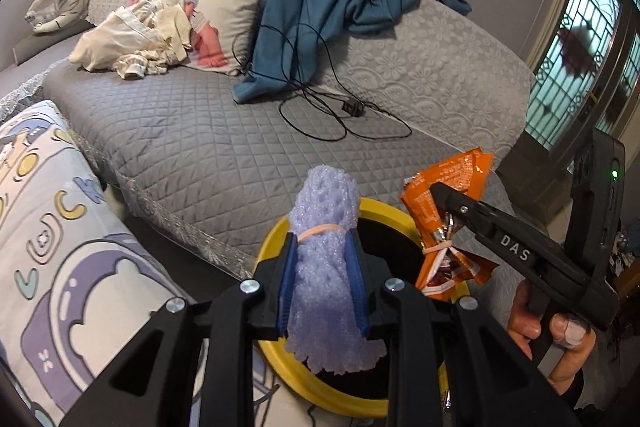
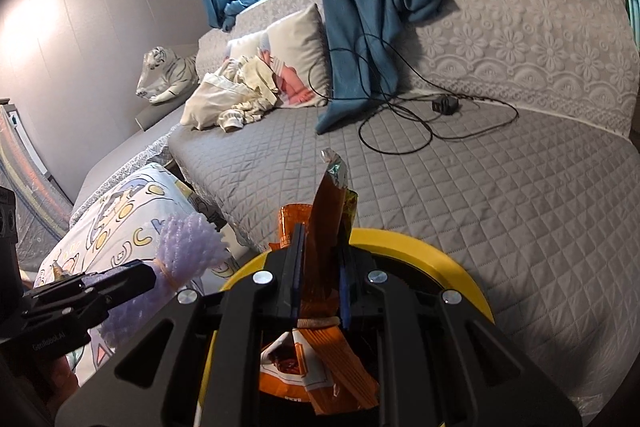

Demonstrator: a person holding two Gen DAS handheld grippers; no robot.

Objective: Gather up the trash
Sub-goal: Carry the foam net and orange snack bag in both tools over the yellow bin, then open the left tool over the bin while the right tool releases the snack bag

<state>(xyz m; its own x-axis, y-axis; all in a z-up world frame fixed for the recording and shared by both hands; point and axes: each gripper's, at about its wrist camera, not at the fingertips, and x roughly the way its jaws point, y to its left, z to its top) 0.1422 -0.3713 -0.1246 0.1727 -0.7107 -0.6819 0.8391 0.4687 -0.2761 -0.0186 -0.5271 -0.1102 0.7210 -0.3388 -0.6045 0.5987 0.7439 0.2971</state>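
Left wrist view: left gripper (image 1: 323, 281) clamps purple foam netting (image 1: 326, 267) over the yellow-rimmed bin (image 1: 320, 393).

Right wrist view: right gripper (image 2: 320, 281), nearly fully closed, pinches orange wrapper (image 2: 326, 259) above the same bin, near the grey sofa (image 2: 480, 187).

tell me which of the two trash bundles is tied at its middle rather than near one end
The orange snack wrapper in the right hand-held gripper, cinched at its waist. The purple foam netting in the left hand-held gripper is banded nearer its far end.

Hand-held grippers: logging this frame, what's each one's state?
Left hand-held gripper: shut on purple foam net.
Right hand-held gripper: shut on orange wrapper.
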